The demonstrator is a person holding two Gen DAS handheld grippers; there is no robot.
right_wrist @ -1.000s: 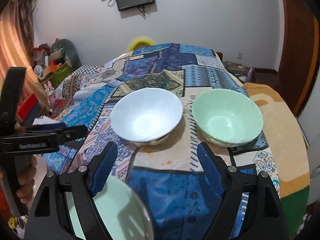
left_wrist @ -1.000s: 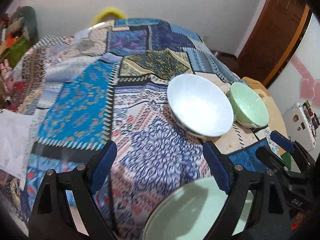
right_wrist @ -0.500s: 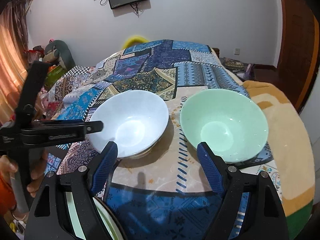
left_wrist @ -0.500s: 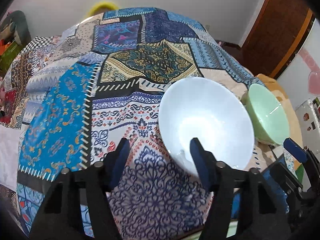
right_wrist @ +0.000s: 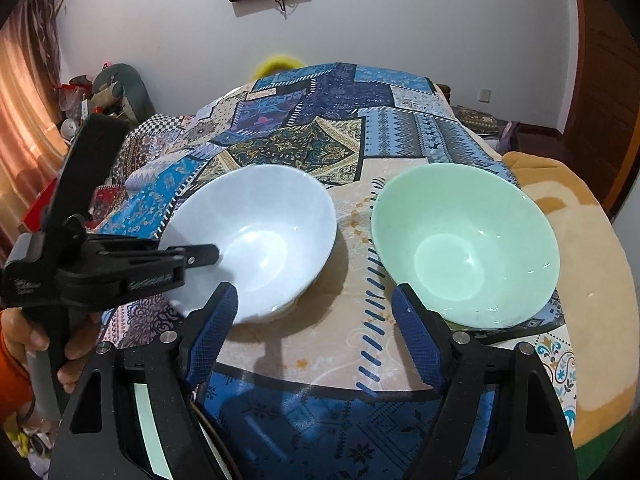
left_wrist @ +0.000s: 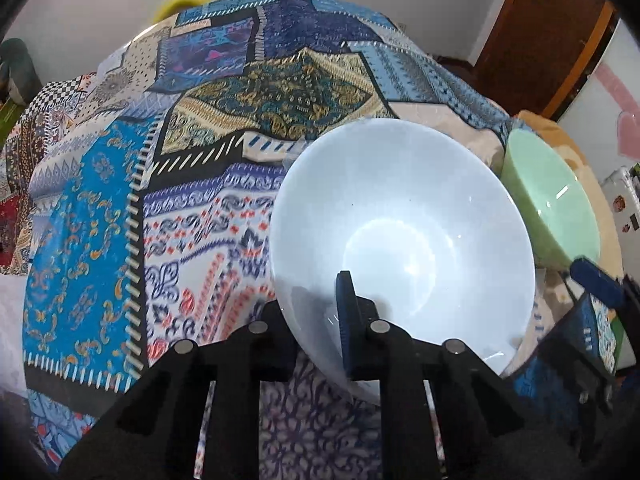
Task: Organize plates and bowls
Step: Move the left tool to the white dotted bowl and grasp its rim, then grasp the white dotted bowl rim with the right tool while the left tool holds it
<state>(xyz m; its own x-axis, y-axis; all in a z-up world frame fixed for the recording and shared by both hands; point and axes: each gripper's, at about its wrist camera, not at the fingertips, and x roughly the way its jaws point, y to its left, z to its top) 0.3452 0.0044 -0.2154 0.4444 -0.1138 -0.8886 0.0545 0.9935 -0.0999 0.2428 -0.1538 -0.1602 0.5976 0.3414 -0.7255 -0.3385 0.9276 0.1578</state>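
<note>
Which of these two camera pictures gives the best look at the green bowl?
The right wrist view. There the green bowl sits whole and unobstructed on the patchwork cloth, rim and inside both visible. The left wrist view only catches it squeezed at the right edge, partly hidden behind the white bowl.

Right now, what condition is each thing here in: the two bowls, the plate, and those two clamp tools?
white bowl: upright, empty, near rim pinched by the left tool.
green bowl: upright, empty, untouched on the patterned cloth.
green plate: mostly hidden at the near edge.
left tool: shut on the white bowl's rim.
right tool: open, holding nothing.
</note>
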